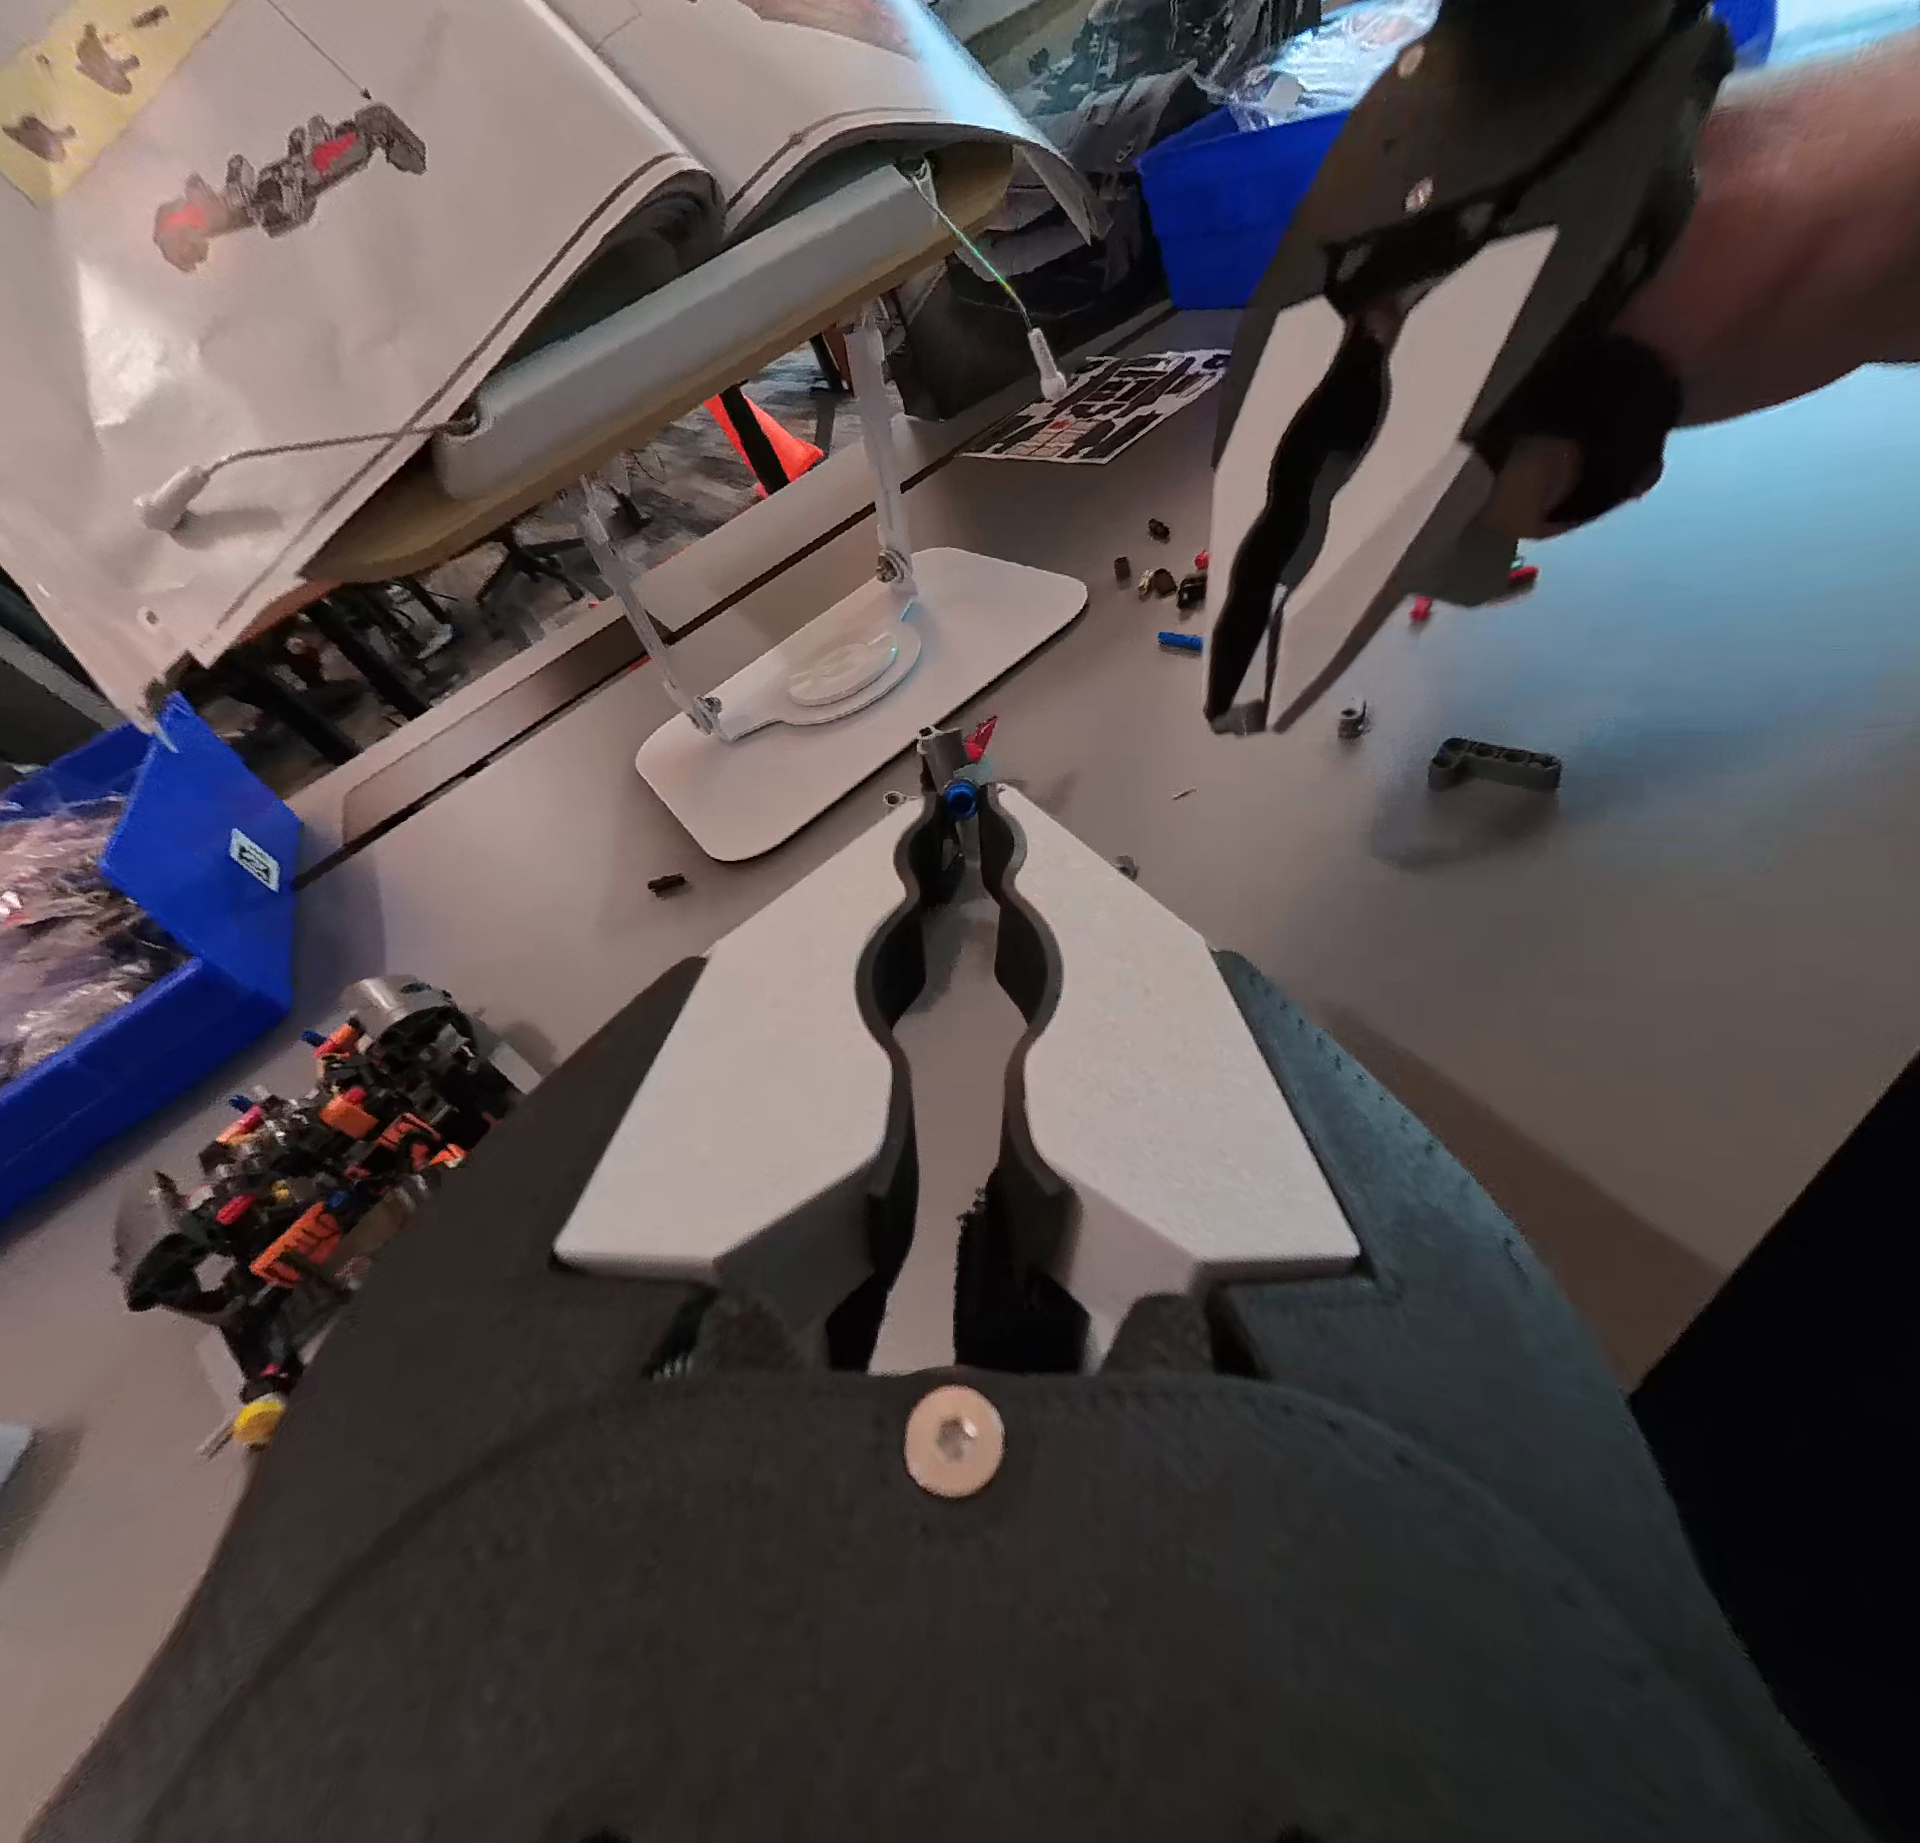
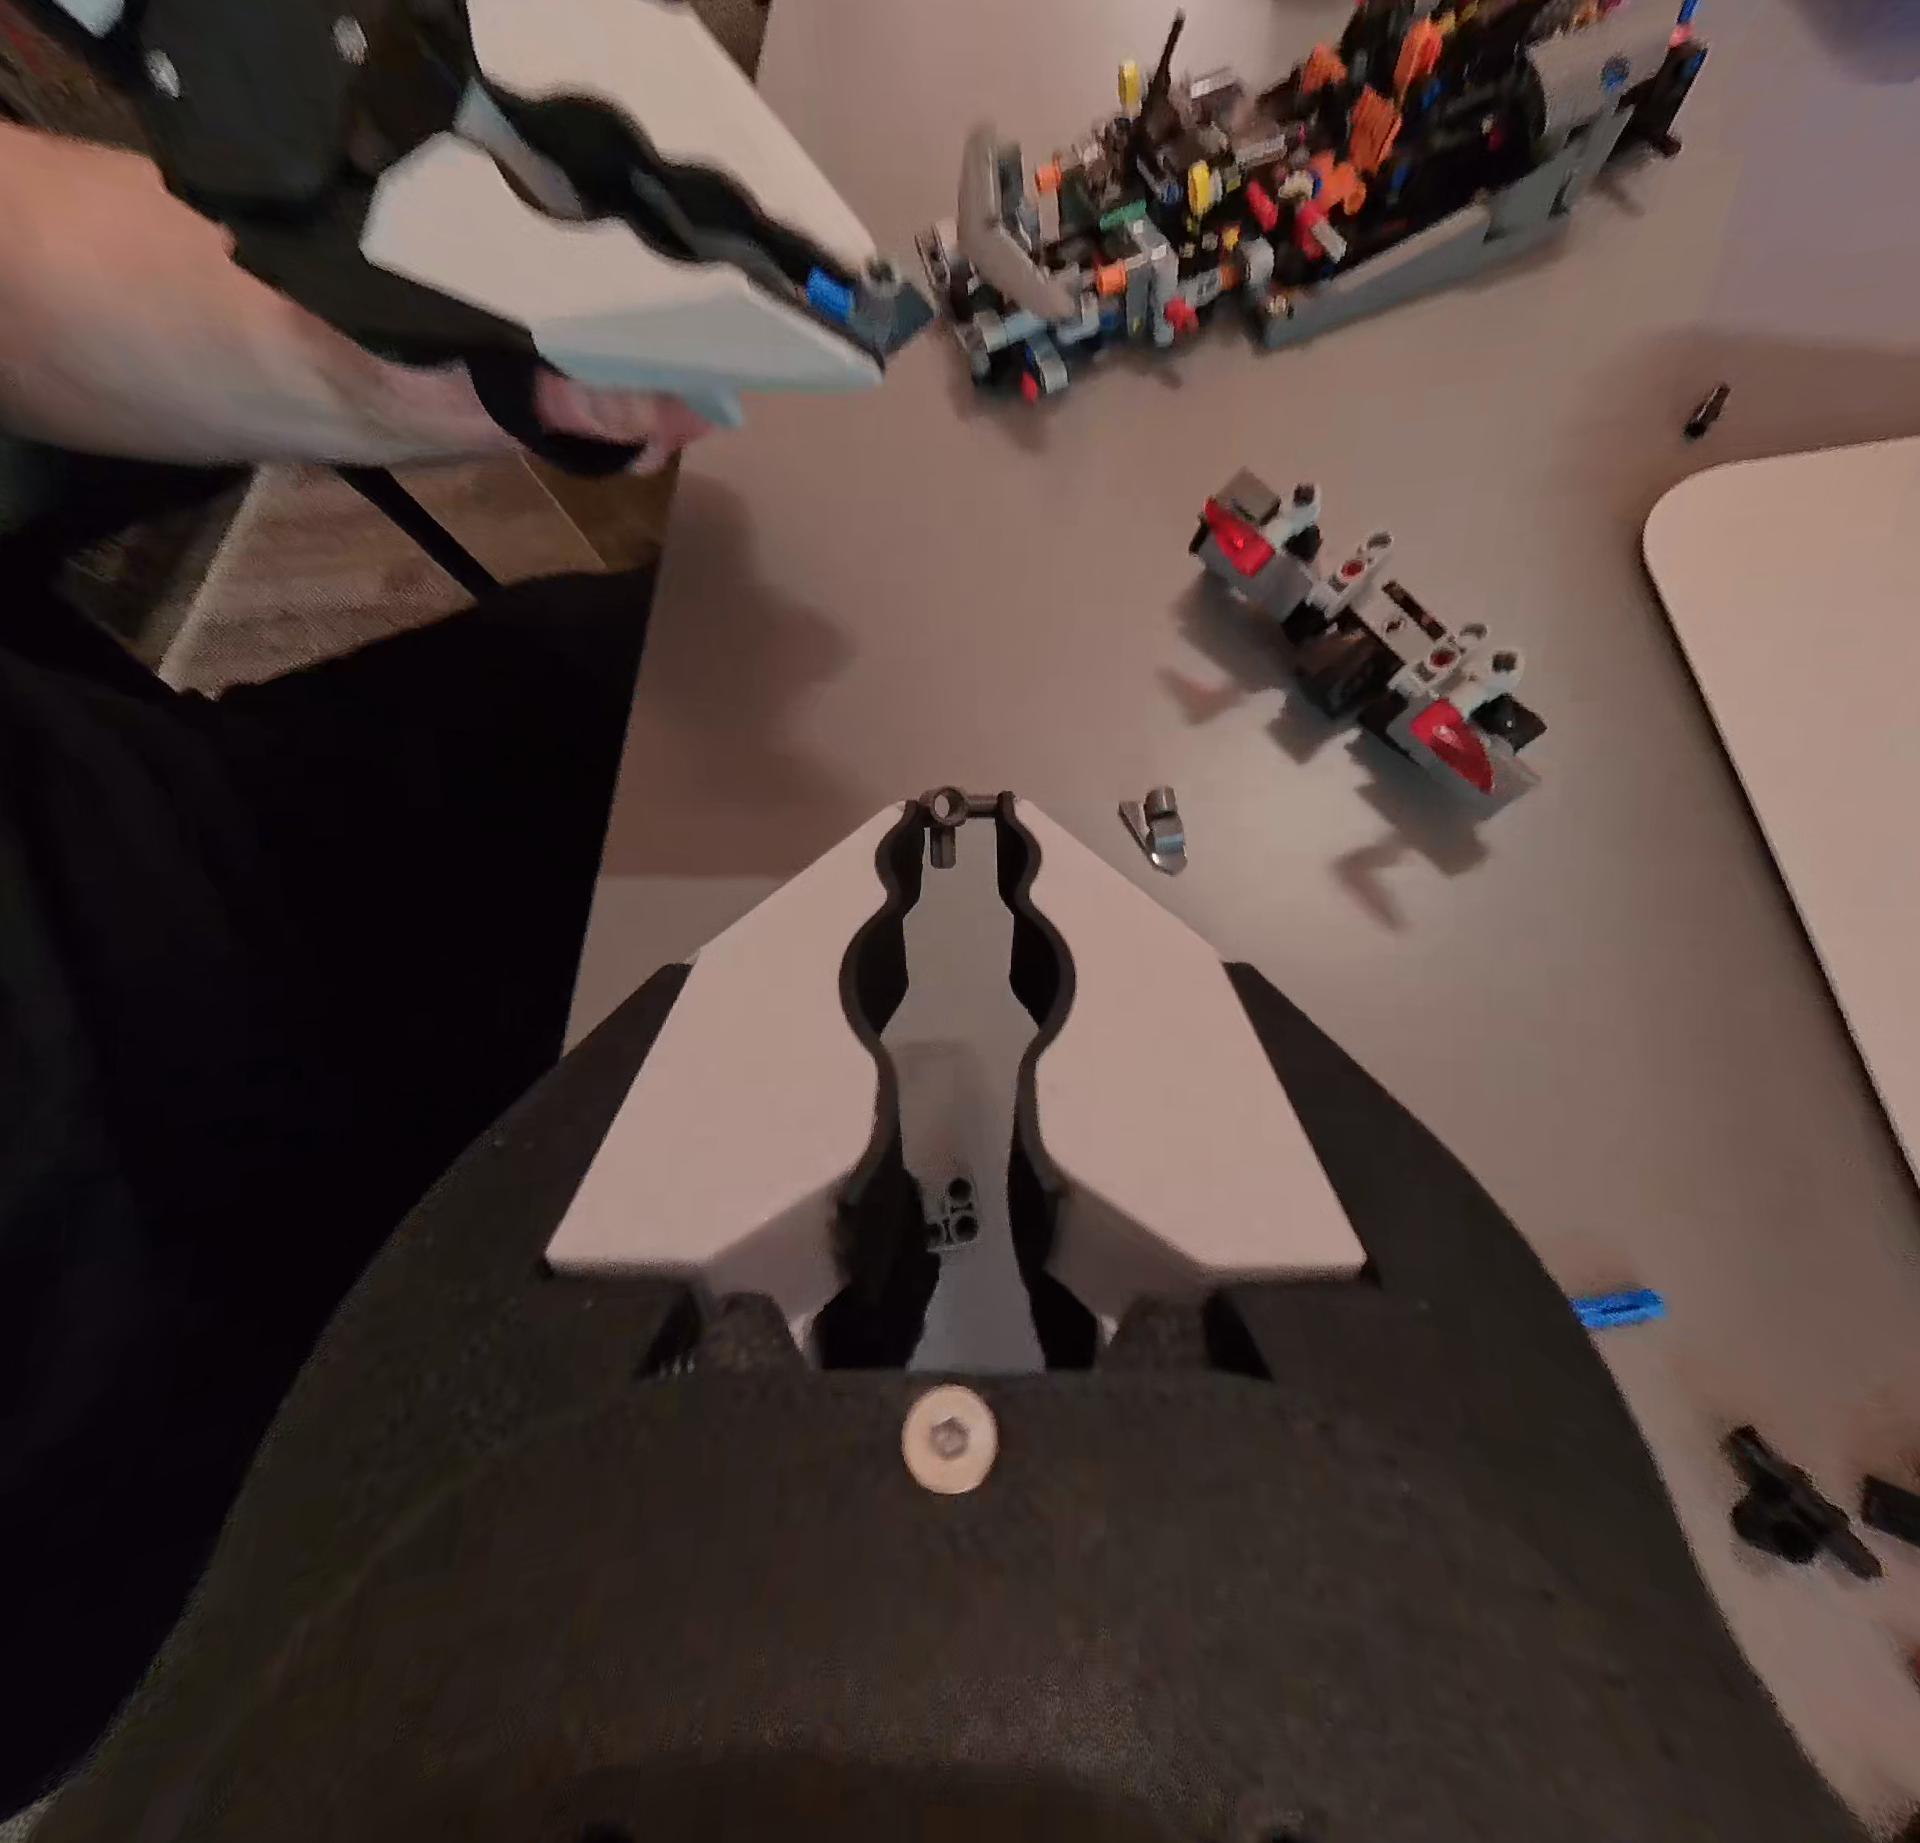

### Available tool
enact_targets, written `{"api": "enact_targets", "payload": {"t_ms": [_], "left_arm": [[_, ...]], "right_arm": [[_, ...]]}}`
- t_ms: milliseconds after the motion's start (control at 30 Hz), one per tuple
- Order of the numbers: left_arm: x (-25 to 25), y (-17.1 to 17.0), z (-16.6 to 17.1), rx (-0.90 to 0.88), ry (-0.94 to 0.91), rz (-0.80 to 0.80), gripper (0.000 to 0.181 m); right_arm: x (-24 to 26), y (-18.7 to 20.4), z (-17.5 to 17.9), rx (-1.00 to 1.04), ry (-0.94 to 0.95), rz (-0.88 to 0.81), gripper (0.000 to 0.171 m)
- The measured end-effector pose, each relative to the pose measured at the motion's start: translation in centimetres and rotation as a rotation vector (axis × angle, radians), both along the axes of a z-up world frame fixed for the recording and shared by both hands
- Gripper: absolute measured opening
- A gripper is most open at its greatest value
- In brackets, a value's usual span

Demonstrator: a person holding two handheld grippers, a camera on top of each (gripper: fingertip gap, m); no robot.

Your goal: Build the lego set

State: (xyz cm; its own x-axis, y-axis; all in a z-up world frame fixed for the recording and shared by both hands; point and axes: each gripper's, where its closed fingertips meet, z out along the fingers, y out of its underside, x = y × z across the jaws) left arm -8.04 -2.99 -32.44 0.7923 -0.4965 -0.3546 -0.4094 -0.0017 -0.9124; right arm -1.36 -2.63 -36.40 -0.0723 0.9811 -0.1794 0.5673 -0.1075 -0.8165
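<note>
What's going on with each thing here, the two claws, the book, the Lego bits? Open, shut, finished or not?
left gripper: shut on a small grey piece with a blue pin.
right gripper: shut on a small dark connector.
instruction book: open, propped on a stand.
big multicoloured build: part-built, on the table.
small grey and red assembly: on the table, untouched.

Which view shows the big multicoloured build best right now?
The right wrist view: the big multicoloured build lies nearly whole across the table, unobstructed though slightly blurred. The left wrist view shows it at the lower left, partly cut off behind the left gripper's body.
</note>
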Motion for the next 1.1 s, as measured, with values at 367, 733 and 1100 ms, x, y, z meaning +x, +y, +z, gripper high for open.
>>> {"api": "enact_targets", "payload": {"t_ms": [367,733,1100], "left_arm": [[0.4,0.1,-0.2,0.046,0.095,0.013,0.005],[-0.3,1.0,-1.9,-0.021,0.063,0.020,0.005],[-0.6,1.8,-0.8,0.000,0.018,0.056,0.005]], "right_arm": [[-1.1,0.2,4.3,-0.136,0.172,0.014,0.004],[-0.1,2.2,0.0,-0.050,0.043,-0.063,0.003],[0.0,2.0,2.0,-0.062,0.094,-0.057,0.003]]}}
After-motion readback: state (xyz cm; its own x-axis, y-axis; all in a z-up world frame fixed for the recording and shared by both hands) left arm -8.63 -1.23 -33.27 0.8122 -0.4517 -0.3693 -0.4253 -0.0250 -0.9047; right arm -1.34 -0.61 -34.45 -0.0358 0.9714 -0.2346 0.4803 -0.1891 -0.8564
